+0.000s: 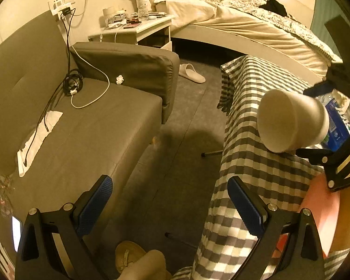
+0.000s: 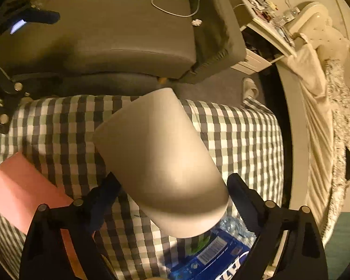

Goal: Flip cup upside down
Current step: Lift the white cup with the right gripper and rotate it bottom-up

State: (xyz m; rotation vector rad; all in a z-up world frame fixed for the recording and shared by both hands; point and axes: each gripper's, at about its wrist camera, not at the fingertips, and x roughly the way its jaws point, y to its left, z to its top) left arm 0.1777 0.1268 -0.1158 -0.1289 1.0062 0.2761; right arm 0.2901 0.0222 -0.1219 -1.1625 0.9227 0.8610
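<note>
A plain white paper cup (image 2: 160, 163) is held tilted on its side above the checked tablecloth (image 2: 233, 135). My right gripper (image 2: 172, 191) is shut on the cup near its wide rim end, with the closed bottom pointing away. In the left wrist view the cup (image 1: 289, 121) hangs in the air at the right, its bottom toward me, with the right gripper (image 1: 315, 121) around it. My left gripper (image 1: 170, 200) is open and empty, hovering over the floor beside the table's edge.
A pink pad (image 2: 23, 191) lies on the table to the left. A blue water bottle pack (image 2: 212, 256) lies under the cup. A grey sofa (image 1: 81, 126), a nightstand (image 1: 137, 28), a bed (image 1: 245, 23) and a slipper (image 1: 191, 72) surround the table.
</note>
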